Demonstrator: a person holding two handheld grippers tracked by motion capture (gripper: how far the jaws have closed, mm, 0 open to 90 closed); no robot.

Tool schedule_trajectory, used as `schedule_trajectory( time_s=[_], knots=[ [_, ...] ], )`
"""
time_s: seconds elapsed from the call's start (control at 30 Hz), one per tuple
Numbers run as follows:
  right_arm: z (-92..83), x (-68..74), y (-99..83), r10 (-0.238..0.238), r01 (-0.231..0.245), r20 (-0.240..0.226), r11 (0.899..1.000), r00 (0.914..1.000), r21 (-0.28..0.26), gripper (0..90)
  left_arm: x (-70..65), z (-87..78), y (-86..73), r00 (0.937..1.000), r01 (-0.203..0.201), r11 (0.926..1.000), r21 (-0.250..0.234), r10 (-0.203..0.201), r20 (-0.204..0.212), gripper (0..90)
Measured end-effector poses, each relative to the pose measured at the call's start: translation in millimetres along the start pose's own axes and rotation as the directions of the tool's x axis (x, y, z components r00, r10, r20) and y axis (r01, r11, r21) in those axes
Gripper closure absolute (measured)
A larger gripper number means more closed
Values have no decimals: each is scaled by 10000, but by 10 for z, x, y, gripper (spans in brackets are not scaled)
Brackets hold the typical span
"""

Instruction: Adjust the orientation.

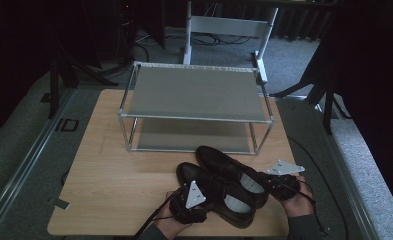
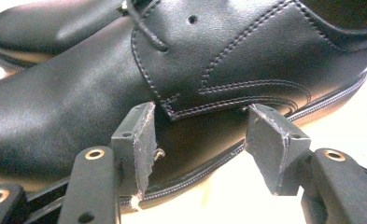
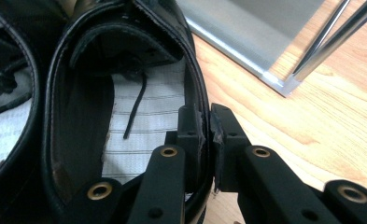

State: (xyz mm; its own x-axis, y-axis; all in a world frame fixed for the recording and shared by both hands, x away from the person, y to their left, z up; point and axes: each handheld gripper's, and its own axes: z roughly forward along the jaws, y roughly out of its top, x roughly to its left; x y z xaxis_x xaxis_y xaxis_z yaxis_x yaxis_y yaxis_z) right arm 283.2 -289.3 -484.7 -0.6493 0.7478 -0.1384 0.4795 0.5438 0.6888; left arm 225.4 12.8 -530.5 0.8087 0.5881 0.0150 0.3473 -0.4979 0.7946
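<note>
Sitting on the wooden desk (image 1: 114,170) are two black shoes, side by side and touching, close to the near edge. Their toes point away from the person, toward a metal shoe rack (image 1: 194,95) with two grey shelves. The rack stands just behind the shoes.

The right hand-held gripper (image 3: 208,126) is clenched on the right shoe (image 1: 229,167). Its two black jaws pinch the thin wall of the shoe at the heel end. One jaw is inside the shoe and one is outside. In the right gripper view you can look into the shoe and see its pale striped lining and a loose black lace (image 3: 133,105) hanging in there. A corner of the rack's lower shelf and two thin metal legs show at the top of that view.

The left hand-held gripper (image 2: 200,140) is at the outer side of the left shoe (image 2: 78,107). Its jaws stand apart, and the shoe's side and sole edge show in the gap between them. The pads are very close to the leather, but I cannot tell if they press on it.

In the high view, both hands come in from the bottom edge, one at each shoe.
</note>
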Motion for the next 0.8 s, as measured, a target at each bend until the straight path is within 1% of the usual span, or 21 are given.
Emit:
schedule_trajectory(
  time_s=[0.03,0.07,0.13,0.2,0.27,0.53,0.6,0.7,0.8],
  knots=[
    [0,0,0,0,0,0,10000,10000,0,832,0,0,0,10000,0,10000,0,0,0,432],
    [3,-10,-1,49,-49,1,10000,10000,-31,832,1,14,5,10000,28,10000,-41,-28,93,432],
    [8,-29,-2,146,-145,139,9998,9998,-134,835,-4,42,19,9999,27,9999,-111,-25,159,433],
    [15,-48,5,235,-231,214,9996,9995,-170,835,-13,55,34,9999,-28,9999,-96,29,159,435],
    [20,-54,11,285,-281,267,9995,9992,-155,835,-28,72,56,9998,-174,9998,-52,175,103,435],
    [-8,-61,-18,350,-347,258,9993,9991,-109,833,4,115,82,9996,-200,9997,-159,202,175,435],
    [-16,-90,-29,420,-417,297,9991,9987,-118,832,-5,152,99,9994,-208,9996,-196,213,275,435],
    [-20,-161,-39,558,-553,426,9984,9975,-125,831,-24,208,143,9993,-190,9996,-190,196,319,435],
    [-21,-225,-55,697,-691,426,9975,9967,-171,830,-32,255,177,9992,-167,9996,-207,174,372,434]
  ],
)
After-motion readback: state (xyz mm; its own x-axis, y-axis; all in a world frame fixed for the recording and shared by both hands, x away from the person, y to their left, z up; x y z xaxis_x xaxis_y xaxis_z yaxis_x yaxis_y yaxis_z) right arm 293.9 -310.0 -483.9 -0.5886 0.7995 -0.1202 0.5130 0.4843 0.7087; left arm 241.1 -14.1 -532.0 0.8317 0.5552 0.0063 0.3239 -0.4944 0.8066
